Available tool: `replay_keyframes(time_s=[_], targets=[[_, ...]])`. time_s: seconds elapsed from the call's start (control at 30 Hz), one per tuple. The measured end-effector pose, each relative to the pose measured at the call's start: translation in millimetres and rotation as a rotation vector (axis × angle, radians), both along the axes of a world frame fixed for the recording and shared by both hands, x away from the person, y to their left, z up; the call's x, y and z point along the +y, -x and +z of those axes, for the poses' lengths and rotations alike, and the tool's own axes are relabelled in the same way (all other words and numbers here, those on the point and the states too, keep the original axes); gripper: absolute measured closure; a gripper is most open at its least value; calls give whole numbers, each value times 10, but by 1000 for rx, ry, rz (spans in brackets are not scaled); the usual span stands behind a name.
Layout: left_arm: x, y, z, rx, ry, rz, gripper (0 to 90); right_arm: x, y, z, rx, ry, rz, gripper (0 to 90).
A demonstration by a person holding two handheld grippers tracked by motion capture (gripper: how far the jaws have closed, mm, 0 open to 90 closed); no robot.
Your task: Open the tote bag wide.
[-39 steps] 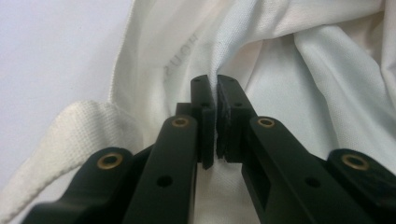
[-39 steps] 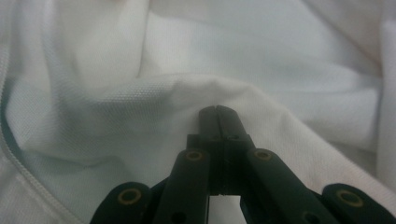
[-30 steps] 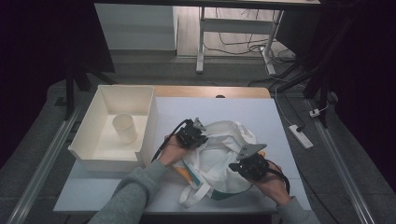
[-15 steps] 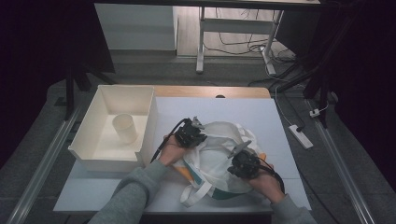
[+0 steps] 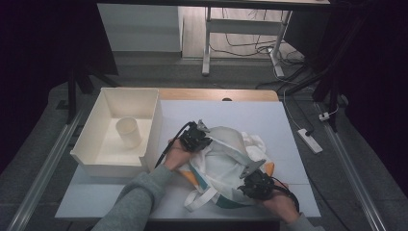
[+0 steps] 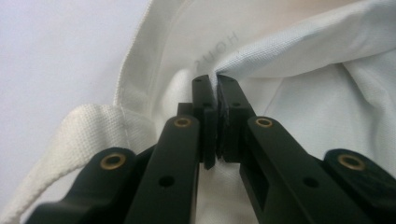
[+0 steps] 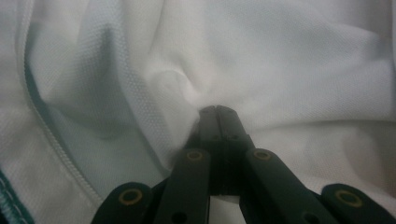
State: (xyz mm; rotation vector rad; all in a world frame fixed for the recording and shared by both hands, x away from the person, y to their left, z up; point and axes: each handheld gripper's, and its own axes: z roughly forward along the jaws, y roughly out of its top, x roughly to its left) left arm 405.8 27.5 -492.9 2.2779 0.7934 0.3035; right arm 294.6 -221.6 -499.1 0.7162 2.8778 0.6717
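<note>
Since the earlier frame my right gripper has dropped toward the lower right of the high view, pulling its fold of the white cloth bag down with it; my left gripper has kept its spot at centre frame. Bag sits on the pale table sheet, lower centre of the high view, crumpled, with a teal-edged seam and an orange patch peeking at its right side and a strap loop trailing toward the bottom edge. Left gripper view: my jaws are closed flat on a hemmed edge of the bag, cloth pinched between the pads, printed lettering faint just above the tips. Right gripper view: my jaws are pressed together on a puckered fold of the same cloth, fabric bunching at the tips, a stitched seam running down the left of that frame. White tray stands at left of the high view, beside the bag, with a pale cup upright inside it.
</note>
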Motion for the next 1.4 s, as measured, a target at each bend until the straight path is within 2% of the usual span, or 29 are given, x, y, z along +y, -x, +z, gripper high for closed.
replay_keyframes(time_s=[0.13,0.2,0.27,0.37,0.47,0.57,0.6,0.63,0.7,0.73,0.8,0.87,1.0,1.07,1.27,1.4], targets=[[-8,31,24,-6,5,-8,855,-34,-26,32,-20,-44,-5,896],[-6,44,48,-10,5,-16,853,-59,-36,96,-52,-100,-15,896],[4,56,74,-8,18,-29,849,-78,-29,175,-99,-169,-19,896],[18,82,120,-4,40,-52,811,-73,-24,275,-178,-228,-29,896],[53,128,200,-9,77,-64,741,-64,-100,337,-178,-278,-36,895],[110,181,310,-1,113,-66,598,-58,-203,381,-167,-330,-46,893],[131,203,348,2,117,-69,554,-59,-234,392,-162,-345,-49,871],[156,230,385,2,123,-70,519,-62,-261,403,-162,-359,-57,809],[207,282,449,0,142,-71,487,-73,-297,429,-166,-382,-83,742],[244,326,496,-3,157,-76,481,-79,-308,441,-167,-390,-85,725],[300,401,577,-8,180,-82,465,-95,-334,494,-200,-382,-94,668],[349,472,657,-12,196,-95,441,-116,-378,547,-194,-397,-106,619],[423,606,784,-37,200,-115,403,-173,-403,601,-232,-413,-155,549],[453,650,824,-54,206,-116,388,-212,-389,582,-242,-429,-168,525],[552,712,943,-68,220,-107,359,-379,-328,490,-269,-405,-166,493],[692,768,1049,-80,231,-86,346,-496,-327,481,-286,-437,-180,488]])
